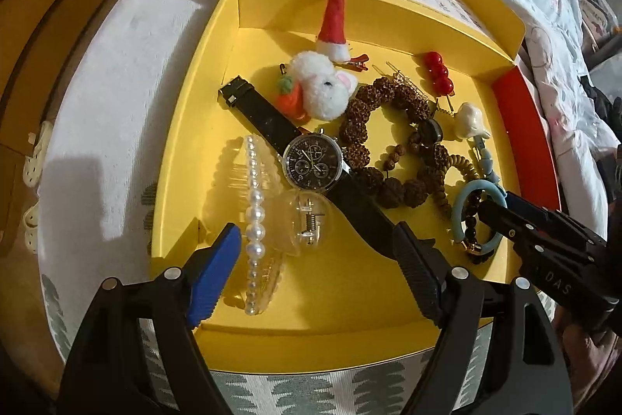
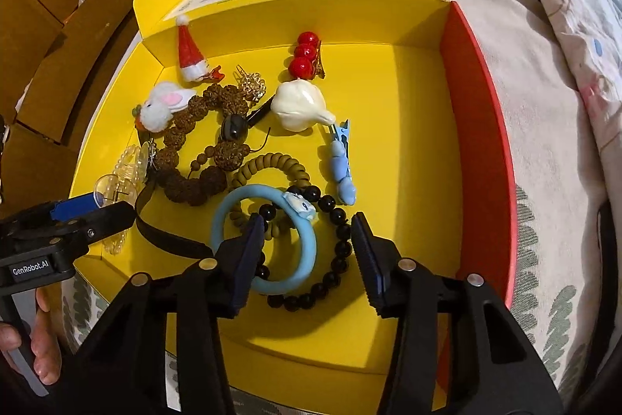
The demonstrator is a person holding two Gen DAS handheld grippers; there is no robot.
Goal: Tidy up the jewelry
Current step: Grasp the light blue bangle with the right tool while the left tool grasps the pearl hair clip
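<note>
Nearest you, the right gripper (image 2: 307, 255) points steeply down into the yellow box (image 2: 420, 150), its jaws partly spread and pinching nothing: the blue ring (image 2: 307, 271) and the black bead bracelet (image 2: 338, 259) lie between the fingers, but no pad presses on either. The ring lies flat, directly under the fingertips, with its far rim towards the box's back wall; one finger stands inside the loop and the other outside the beads, so a closing stroke would probably catch the ring's right rim and the beads together. Your left gripper (image 1: 315, 255) is spread wide and empty as well, straddling the pearl clip (image 1: 254, 205), whose long axis runs away from you, parallel to the fingers, just beside the blue pad; the watch (image 1: 313, 162) strap crosses diagonally under the other finger. The right hand is plainly the nearer one to the ring. Farther in lie the brown seed bracelet (image 2: 194, 158), the white clip (image 2: 299, 104), the bunny (image 1: 322, 88), the red berries (image 2: 305, 53) and the Santa hat (image 1: 334, 22) at the back wall.
</note>
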